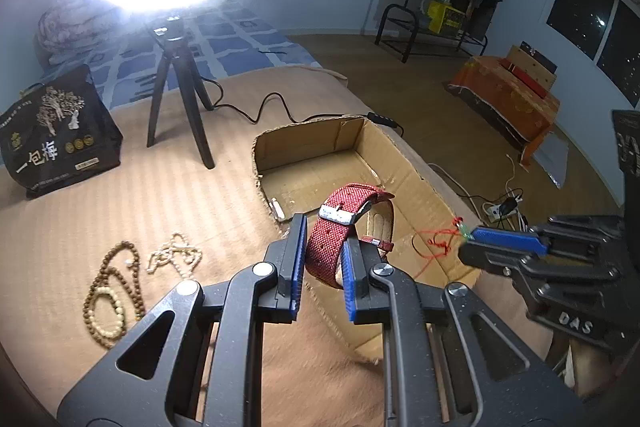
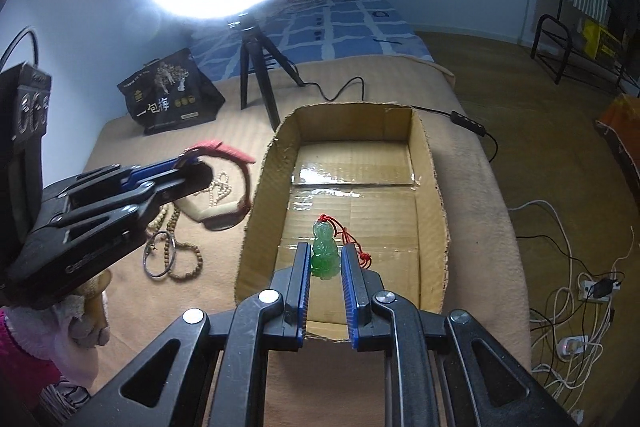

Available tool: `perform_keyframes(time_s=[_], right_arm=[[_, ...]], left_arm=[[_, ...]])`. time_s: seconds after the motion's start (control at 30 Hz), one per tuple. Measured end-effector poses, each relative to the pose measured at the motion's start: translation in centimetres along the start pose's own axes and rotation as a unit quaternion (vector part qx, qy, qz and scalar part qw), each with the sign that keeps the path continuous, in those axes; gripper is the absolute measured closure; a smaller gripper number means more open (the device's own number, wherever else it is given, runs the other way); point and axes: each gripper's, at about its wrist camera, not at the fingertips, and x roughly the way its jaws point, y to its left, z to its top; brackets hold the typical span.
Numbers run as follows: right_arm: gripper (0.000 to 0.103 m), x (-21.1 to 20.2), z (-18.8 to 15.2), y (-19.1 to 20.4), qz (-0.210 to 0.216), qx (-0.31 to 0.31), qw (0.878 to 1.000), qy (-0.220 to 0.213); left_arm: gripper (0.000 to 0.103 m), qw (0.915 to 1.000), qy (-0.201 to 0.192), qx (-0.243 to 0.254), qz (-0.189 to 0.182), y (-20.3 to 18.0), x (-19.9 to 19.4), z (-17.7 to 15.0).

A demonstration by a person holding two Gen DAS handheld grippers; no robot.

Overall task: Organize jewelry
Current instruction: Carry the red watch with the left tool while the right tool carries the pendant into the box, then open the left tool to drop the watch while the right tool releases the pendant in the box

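My left gripper is shut on a red woven watch strap and holds it above the near left edge of the open cardboard box. In the right wrist view the strap hangs from the left gripper left of the box. My right gripper is shut on a green jade pendant with a red cord, held over the box's inside. The cord trails from the right gripper in the left wrist view.
Brown and pale bead strings lie on the tan blanket left of the box, with a metal ring among them. A ring light on a black tripod and a black bag stand behind. Cables and power strips lie on the floor at right.
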Motion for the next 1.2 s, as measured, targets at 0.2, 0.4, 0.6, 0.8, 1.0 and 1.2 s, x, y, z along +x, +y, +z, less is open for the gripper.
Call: perform_keyframes(time_s=[0.2, 0.4, 0.6, 0.8, 1.0, 1.2], right_arm=[[0.09, 0.5, 0.0, -0.7, -0.009, 0.006, 1.0, 0.002], [0.09, 1.2, 0.3, -1.3, -0.02, 0.013, 1.0, 0.005], [0.089, 1.5, 0.4, -1.7, -0.028, 0.018, 0.999, 0.005], [0.085, 1.3, 0.5, -1.5, -0.035, 0.014, 0.999, 0.0], [0.066, 0.9, 0.5, -1.3, -0.04, 0.005, 0.999, -0.01], [0.063, 0.4, 0.5, -1.0, -0.043, 0.001, 0.999, -0.018]], left_arm=[[0.088, 0.9999, 0.009, -0.001, 0.014, -0.4, 2.2, 0.3], [0.088, 0.9995, 0.018, -0.008, 0.025, -0.3, 3.4, 0.5], [0.088, 0.9992, 0.02, -0.012, 0.032, -0.3, 3.6, 0.6], [0.073, 0.9993, 0.013, -0.007, 0.035, -0.6, 3.1, 0.7], [0.068, 0.9992, -0.001, -0.003, 0.041, -0.7, 2.2, 1.0], [0.068, 0.9989, -0.007, -0.005, 0.047, -0.5, 1.3, 1.0]])
